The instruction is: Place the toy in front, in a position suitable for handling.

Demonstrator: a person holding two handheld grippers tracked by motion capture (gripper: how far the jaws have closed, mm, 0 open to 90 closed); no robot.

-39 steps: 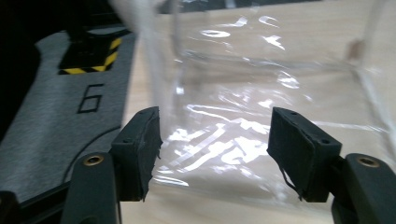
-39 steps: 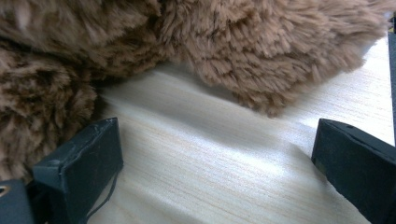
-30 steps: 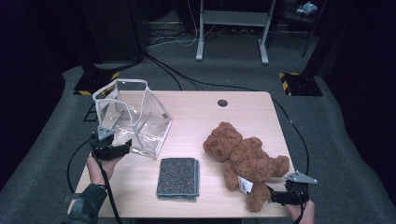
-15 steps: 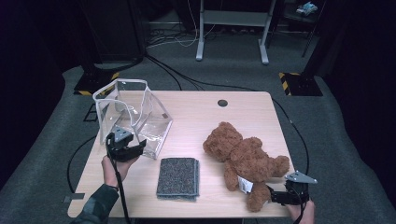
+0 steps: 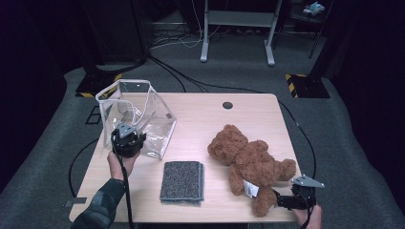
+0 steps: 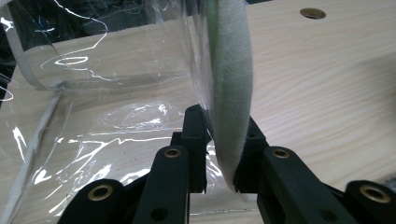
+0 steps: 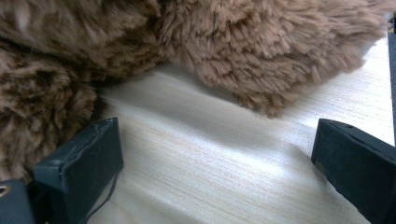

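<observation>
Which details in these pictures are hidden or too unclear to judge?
- High view: left claw tips, covered by its own body.
- Left gripper view: clear bag rim, cut by the top edge.
- Right gripper view: teddy bear, cropped by the edges.
- High view: bear's tag print, too small.

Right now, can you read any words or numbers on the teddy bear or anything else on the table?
No words can be read.
White tag on the teddy bear: too small to read.
Clear bag: no writing shows.
Grey cloth: no writing shows.
Yellow and black stripes on the black stand feet on the floor: a warning pattern, no letters.
</observation>
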